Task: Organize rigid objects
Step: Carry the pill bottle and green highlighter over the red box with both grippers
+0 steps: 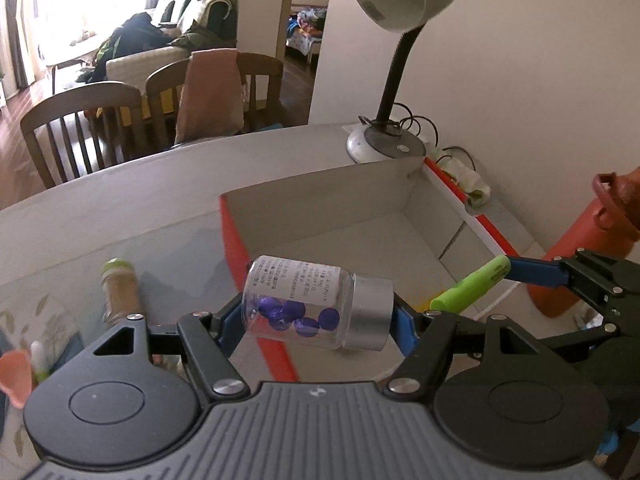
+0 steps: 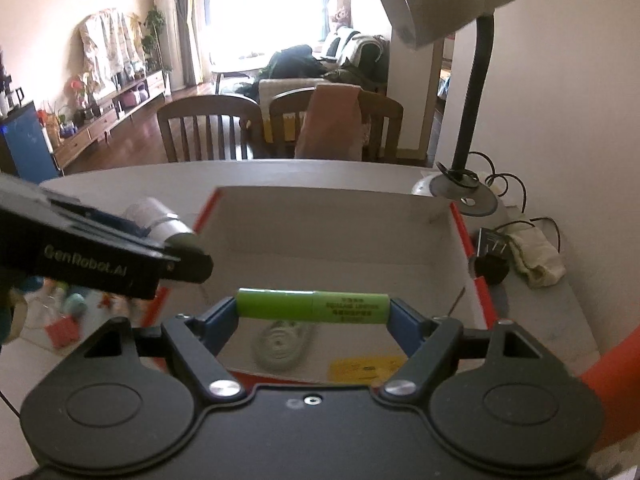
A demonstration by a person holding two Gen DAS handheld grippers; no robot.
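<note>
Daylight floods from the blown-out window [image 2: 260, 4] behind; the tabletop [image 2: 280, 174] is softly lit. Fisheye bending curves the edges, and near objects at left smear with motion blur.

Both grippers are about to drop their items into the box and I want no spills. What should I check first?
1. Left gripper clamps clear bottle end to end: ok.
2. Right gripper clamps green tube: ok.
3. Tube over the box opening: ok.
4. Bottle fully past the box's red edge: not ok.
5. Bottle's silver cap tight: cannot tell.
6. Landing spot free of the items on the box floor: cannot tell.
</note>
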